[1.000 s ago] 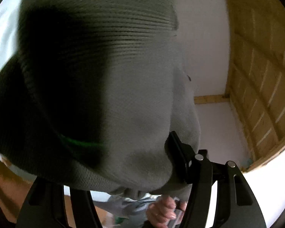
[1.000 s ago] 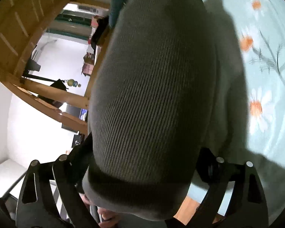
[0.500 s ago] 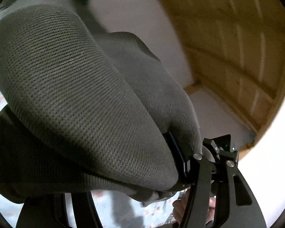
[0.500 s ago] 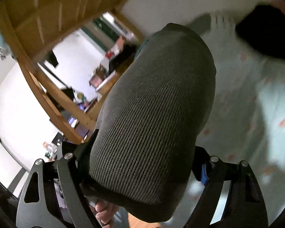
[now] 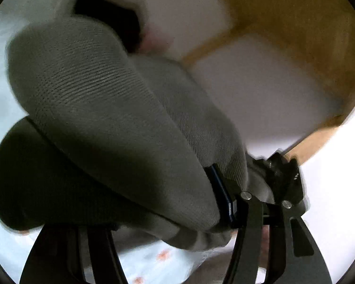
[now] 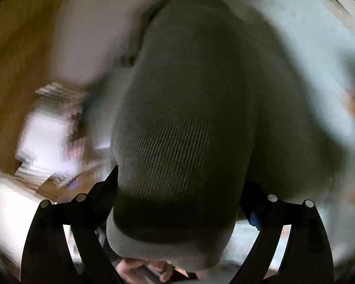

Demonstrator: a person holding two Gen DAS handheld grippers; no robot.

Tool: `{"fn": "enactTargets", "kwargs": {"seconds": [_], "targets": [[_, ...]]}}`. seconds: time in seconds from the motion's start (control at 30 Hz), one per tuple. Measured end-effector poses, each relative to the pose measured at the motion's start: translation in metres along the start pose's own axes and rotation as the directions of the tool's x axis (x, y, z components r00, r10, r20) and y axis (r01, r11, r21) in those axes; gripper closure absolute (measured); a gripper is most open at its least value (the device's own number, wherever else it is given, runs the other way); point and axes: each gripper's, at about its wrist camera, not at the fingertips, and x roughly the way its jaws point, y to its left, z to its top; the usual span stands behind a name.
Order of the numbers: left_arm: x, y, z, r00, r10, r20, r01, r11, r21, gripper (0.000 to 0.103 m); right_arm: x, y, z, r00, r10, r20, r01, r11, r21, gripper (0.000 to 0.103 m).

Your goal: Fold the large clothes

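Observation:
A grey-green ribbed knit garment [image 5: 101, 123] fills the left wrist view, bunched in thick folds over my left gripper [image 5: 153, 213], which is shut on it; only the right finger [image 5: 221, 194] shows. In the right wrist view the same garment [image 6: 184, 123] hangs as a thick roll between the fingers of my right gripper [image 6: 177, 203], which is shut on its hem. Both fingertips are hidden under the knit. The view is blurred.
A pale blue bedsheet with orange flowers [image 6: 319, 54] lies to the right and below [image 5: 153, 260]. Wooden slats and beams [image 5: 295, 23] and a white wall [image 5: 260, 99] stand behind. A person's hand [image 6: 144, 272] shows at the bottom.
Both grippers have swung with the garment still held; the background has shifted and blurred. The garment hangs lower over the sheet in the right wrist view.

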Motion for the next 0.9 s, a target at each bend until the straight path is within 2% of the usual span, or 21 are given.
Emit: {"fn": "enactTargets", "kwargs": {"seconds": [0.03,0.07,0.13,0.17,0.23,0.27,0.33,0.37,0.43,0.47,0.5,0.53,0.57,0.6,0.67,0.7,0.73,0.77,0.8,0.83,0.9], "targets": [[0.005,0.009,-0.006,0.999,-0.044,0.006,0.045,0.998,-0.04,0.041,-0.005,-0.017,0.0,0.997,0.076,0.015,-0.076,0.997,0.003,0.014],[0.0,0.004,-0.01,0.997,-0.063,0.046,0.062,0.998,0.008,0.036,-0.011,-0.019,-0.002,0.993,0.114,0.033,-0.114,0.993,-0.025,0.014],[-0.002,-0.011,-0.011,0.999,-0.01,0.052,0.005,0.994,0.105,0.031,-0.021,-0.019,-0.01,0.989,0.126,0.079,-0.118,0.988,-0.097,0.014],[-0.003,-0.009,-0.009,0.999,-0.008,0.039,0.005,0.995,0.097,0.031,-0.024,-0.021,-0.011,0.988,0.119,0.093,-0.109,0.988,-0.105,0.014],[-0.009,-0.008,-0.007,1.0,-0.015,-0.016,0.016,0.998,0.069,0.03,-0.039,-0.016,-0.014,0.985,0.049,0.162,-0.027,0.99,-0.138,0.007],[-0.014,-0.01,-0.005,1.0,-0.004,-0.03,0.006,0.997,0.076,0.026,-0.054,-0.005,-0.017,0.969,-0.041,0.245,0.086,0.98,-0.177,0.005],[-0.04,-0.016,-0.013,0.996,0.054,-0.07,-0.044,0.991,0.128,0.012,-0.085,0.02,-0.025,0.876,-0.217,0.432,0.342,0.909,-0.238,0.003],[-0.059,-0.02,-0.016,0.996,0.054,-0.075,-0.042,0.986,0.16,0.006,-0.099,0.039,-0.034,0.795,-0.262,0.548,0.464,0.844,-0.269,0.003],[-0.093,-0.035,-0.017,0.997,0.036,-0.066,-0.019,0.97,0.244,0.006,-0.107,0.072,-0.051,0.697,-0.276,0.662,0.595,0.739,-0.317,0.003],[-0.113,-0.052,-0.014,1.0,0.023,-0.016,-0.017,0.949,0.314,0.006,-0.104,0.092,-0.059,0.652,-0.284,0.704,0.65,0.686,-0.325,0.003],[-0.126,-0.065,-0.007,0.999,0.0,0.039,-0.014,0.931,0.365,0.006,-0.099,0.107,-0.066,0.623,-0.286,0.728,0.68,0.658,-0.323,0.003],[-0.153,-0.068,0.006,0.989,-0.023,0.143,-0.042,0.899,0.436,0.006,-0.087,0.128,-0.073,0.599,-0.285,0.748,0.704,0.633,-0.322,0.003],[-0.164,-0.077,0.024,0.968,-0.024,0.249,-0.107,0.861,0.497,0.006,-0.073,0.147,-0.078,0.582,-0.295,0.758,0.726,0.608,-0.321,0.003],[-0.153,-0.093,0.047,0.946,-0.006,0.323,-0.182,0.817,0.547,0.006,-0.056,0.16,-0.081,0.563,-0.337,0.755,0.759,0.573,-0.31,0.003],[-0.126,-0.099,0.085,0.921,0.097,0.378,-0.307,0.778,0.548,0.006,-0.024,0.173,-0.084,0.538,-0.426,0.727,0.808,0.505,-0.302,0.004],[-0.107,-0.092,0.109,0.907,0.179,0.38,-0.368,0.776,0.513,0.006,-0.005,0.168,-0.078,0.539,-0.487,0.687,0.821,0.486,-0.299,0.004],[-0.075,-0.077,0.136,0.899,0.289,0.329,-0.419,0.785,0.457,0.006,0.013,0.16,-0.074,0.556,-0.552,0.621,0.821,0.481,-0.307,0.004],[-0.046,-0.061,0.156,0.901,0.355,0.25,-0.432,0.793,0.43,0.006,0.028,0.152,-0.076,0.572,-0.584,0.576,0.813,0.497,-0.303,0.004],[-0.017,-0.047,0.169,0.906,0.395,0.154,-0.422,0.802,0.424,0.006,0.035,0.148,-0.084,0.59,-0.587,0.555,0.8,0.521,-0.299,0.004],[0.012,-0.029,0.18,0.895,0.44,0.078,-0.429,0.797,0.426,0.006,0.039,0.138,-0.09,0.615,-0.59,0.523,0.78,0.55,-0.298,0.004],[0.047,-0.009,0.188,0.844,0.534,0.04,-0.489,0.737,0.466,0.004,0.054,0.13,-0.117,0.58,-0.617,0.531,0.814,0.46,-0.355,0.004]]}}
